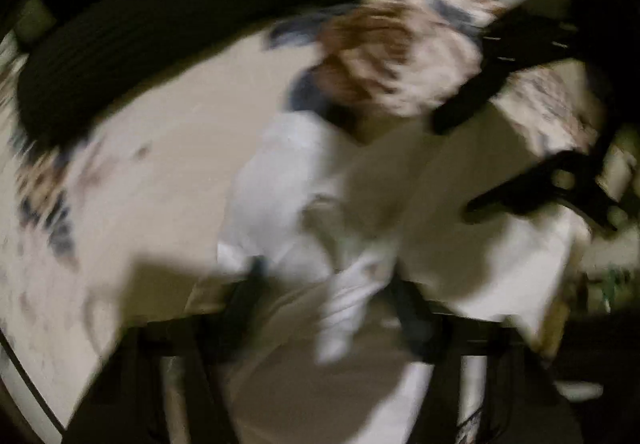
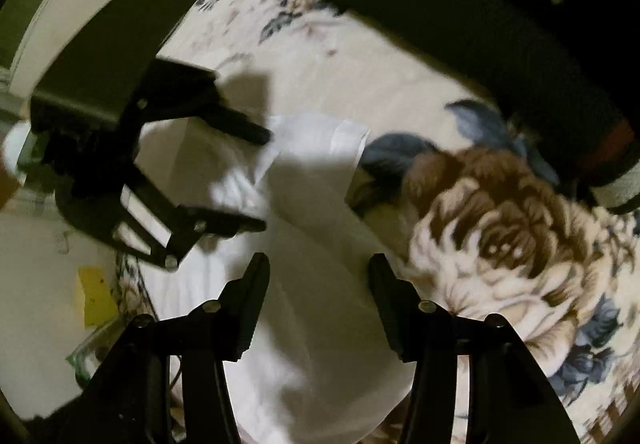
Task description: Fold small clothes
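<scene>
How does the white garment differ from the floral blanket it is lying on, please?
The white garment is plain, while the floral blanket is printed with brown roses and blue leaves. The garment is small and rumpled into overlapping layers, while the blanket spreads flat well beyond it on every side. The garment lies on top and the blanket underneath. Both are soft cloth.

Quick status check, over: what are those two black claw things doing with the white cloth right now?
Right hand-held gripper open over white garment. Left hand-held gripper open, hovering at its far edge. Garment lying rumpled on floral blanket. Nothing in the way.
</scene>
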Demonstrator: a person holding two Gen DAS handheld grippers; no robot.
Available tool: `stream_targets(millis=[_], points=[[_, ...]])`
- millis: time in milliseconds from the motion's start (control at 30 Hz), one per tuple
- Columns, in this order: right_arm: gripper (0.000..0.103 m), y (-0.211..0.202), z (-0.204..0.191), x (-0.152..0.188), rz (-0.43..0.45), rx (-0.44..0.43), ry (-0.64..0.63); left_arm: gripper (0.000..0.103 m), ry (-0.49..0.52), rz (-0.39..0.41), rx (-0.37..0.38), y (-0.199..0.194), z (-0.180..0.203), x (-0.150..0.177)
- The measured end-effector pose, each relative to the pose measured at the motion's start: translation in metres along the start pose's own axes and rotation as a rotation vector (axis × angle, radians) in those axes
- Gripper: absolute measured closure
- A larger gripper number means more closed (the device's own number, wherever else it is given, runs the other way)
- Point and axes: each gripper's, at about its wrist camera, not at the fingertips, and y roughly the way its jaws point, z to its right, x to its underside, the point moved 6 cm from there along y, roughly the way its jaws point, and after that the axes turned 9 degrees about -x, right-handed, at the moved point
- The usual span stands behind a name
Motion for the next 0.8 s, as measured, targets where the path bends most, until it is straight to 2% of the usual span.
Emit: stream_targets(millis=[67,133,167,200,300,367,433,467,533,633,667,700,767,800], points=[[0.05,0.001,0.001,0.004,-0.001,-0.002,-0.012,0.084,0.023,-0.014,0.024,-0.003,0.004,0.001],[0.068,-0.001,-0.002,0.008,0.004,-0.016,-0.027,0.086,0.008,-0.023,0.073,-0.009,0.005,0.003],[0.085,-0.002,-0.004,0.009,0.002,-0.018,-0.028,0.088,-0.007,-0.037,0.123,-0.012,0.006,0.004],[0.092,-0.004,-0.006,0.011,0.001,-0.035,-0.021,0.088,-0.02,-0.038,0.161,-0.017,0.006,0.005],[0.092,-0.01,-0.013,0.018,0.01,-0.071,-0.014,0.088,-0.068,-0.06,0.321,-0.031,0.013,0.013],[0.092,-0.014,-0.017,0.023,0.013,-0.07,-0.023,0.088,-0.13,-0.1,0.485,-0.034,0.017,0.019],[0.091,-0.013,-0.02,0.024,0.002,-0.062,-0.029,0.088,-0.178,-0.144,0.552,-0.025,0.017,0.023],[0.087,-0.01,-0.021,0.026,-0.017,-0.064,-0.034,0.086,-0.212,-0.182,0.577,-0.015,0.015,0.026],[0.08,-0.003,-0.021,0.028,-0.054,-0.035,-0.051,0.086,-0.279,-0.217,0.529,0.006,0.006,0.026],[0.072,0.0,-0.024,0.023,-0.059,0.009,-0.075,0.079,-0.378,-0.161,0.504,0.006,-0.008,0.022],[0.062,-0.003,-0.027,0.021,-0.049,0.02,-0.093,0.073,-0.39,-0.113,0.495,-0.004,-0.01,0.019],[0.052,-0.006,-0.03,0.02,-0.038,0.023,-0.105,0.056,-0.401,-0.075,0.476,-0.013,-0.012,0.019],[0.047,-0.016,-0.038,0.017,0.004,0.022,-0.133,0.037,-0.441,0.02,0.391,-0.037,-0.019,0.02],[0.047,-0.018,-0.04,0.014,0.015,0.02,-0.143,0.037,-0.463,0.065,0.324,-0.048,-0.023,0.023]])
